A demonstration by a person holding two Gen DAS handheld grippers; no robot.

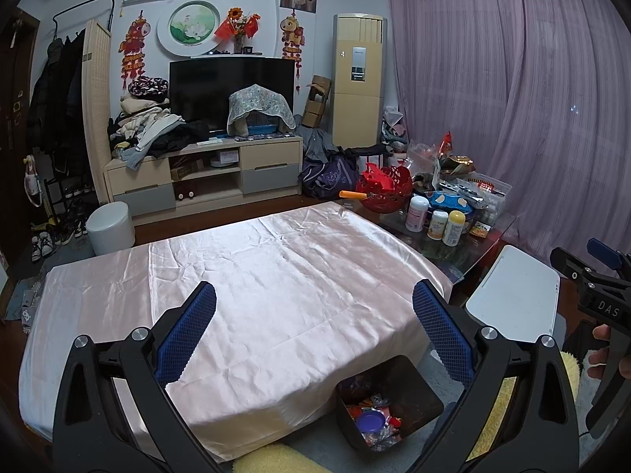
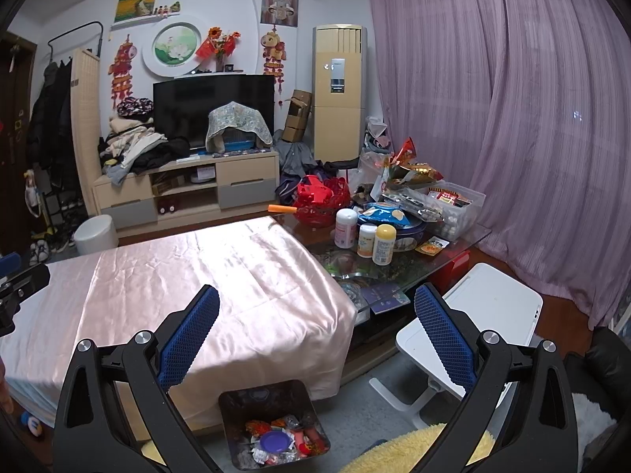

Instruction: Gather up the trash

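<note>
Trash (image 2: 276, 439) fills the dark bin (image 2: 236, 406) on the floor beside the pink-covered table (image 1: 276, 276). Left hand-held gripper (image 1: 314, 307) and right hand-held gripper (image 2: 316, 309) both hover wide open, holding nothing.

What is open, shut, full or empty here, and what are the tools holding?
left tool: open, holding nothing
right tool: open, holding nothing
trash bin: no lid on it, wrappers and a purple lid inside
pink cloth: spread flat, nothing on it
curtain: drawn shut
TV: off
</note>
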